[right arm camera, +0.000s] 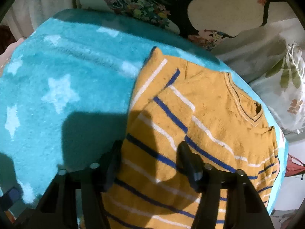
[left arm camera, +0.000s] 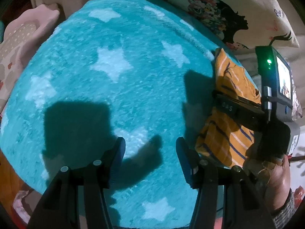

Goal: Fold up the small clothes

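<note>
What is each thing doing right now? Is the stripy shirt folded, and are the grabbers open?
Striped shirt: lying on the blanket, partly folded, sleeve tucked over the front.
Star blanket: spread flat, bare under the left gripper.
Left gripper: open, holding nothing.
Right gripper: open above the shirt, not pinching it.

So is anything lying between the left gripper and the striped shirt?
Nothing visible does. The left gripper hovers over bare teal star blanket, jaws apart and empty. The yellow striped shirt lies just to its right, partly covered by the right gripper's body, which hangs over it.
</note>
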`<action>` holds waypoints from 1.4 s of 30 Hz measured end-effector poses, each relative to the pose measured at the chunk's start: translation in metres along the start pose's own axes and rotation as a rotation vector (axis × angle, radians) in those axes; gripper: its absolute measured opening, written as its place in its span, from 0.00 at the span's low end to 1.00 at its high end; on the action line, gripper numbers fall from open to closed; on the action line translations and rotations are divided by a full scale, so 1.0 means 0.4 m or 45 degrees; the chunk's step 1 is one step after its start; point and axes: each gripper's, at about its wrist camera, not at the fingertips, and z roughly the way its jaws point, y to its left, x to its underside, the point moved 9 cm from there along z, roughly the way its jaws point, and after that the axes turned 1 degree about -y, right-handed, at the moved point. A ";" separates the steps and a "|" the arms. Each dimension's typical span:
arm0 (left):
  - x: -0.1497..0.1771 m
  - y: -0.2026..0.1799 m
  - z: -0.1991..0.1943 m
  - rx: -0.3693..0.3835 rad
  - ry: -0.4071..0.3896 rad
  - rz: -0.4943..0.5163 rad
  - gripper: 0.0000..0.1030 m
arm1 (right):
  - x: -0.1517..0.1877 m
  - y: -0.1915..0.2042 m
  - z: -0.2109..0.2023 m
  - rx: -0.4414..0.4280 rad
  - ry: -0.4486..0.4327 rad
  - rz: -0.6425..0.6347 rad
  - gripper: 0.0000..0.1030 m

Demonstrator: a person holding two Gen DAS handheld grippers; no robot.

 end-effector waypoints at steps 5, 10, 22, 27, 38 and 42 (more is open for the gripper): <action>0.007 -0.010 -0.013 -0.024 -0.021 -0.011 0.53 | 0.010 -0.046 -0.023 -0.130 -0.022 0.084 0.20; 0.015 -0.056 -0.030 -0.062 -0.053 0.000 0.53 | 0.010 -0.097 -0.069 -0.379 -0.043 0.222 0.17; 0.114 -0.341 -0.025 -0.068 -0.080 0.065 0.57 | 0.135 -0.632 -0.173 -0.790 -0.273 0.655 0.15; 0.190 -0.508 0.039 -0.035 -0.033 0.171 0.57 | 0.293 -0.868 -0.014 -0.735 -0.191 0.809 0.16; 0.275 -0.694 0.119 -0.027 0.028 0.280 0.57 | 0.372 -1.048 -0.114 -0.745 -0.302 0.876 0.41; 0.272 -0.723 0.130 -0.037 0.023 0.290 0.57 | 0.359 -0.990 -0.164 -0.727 -0.300 0.685 0.60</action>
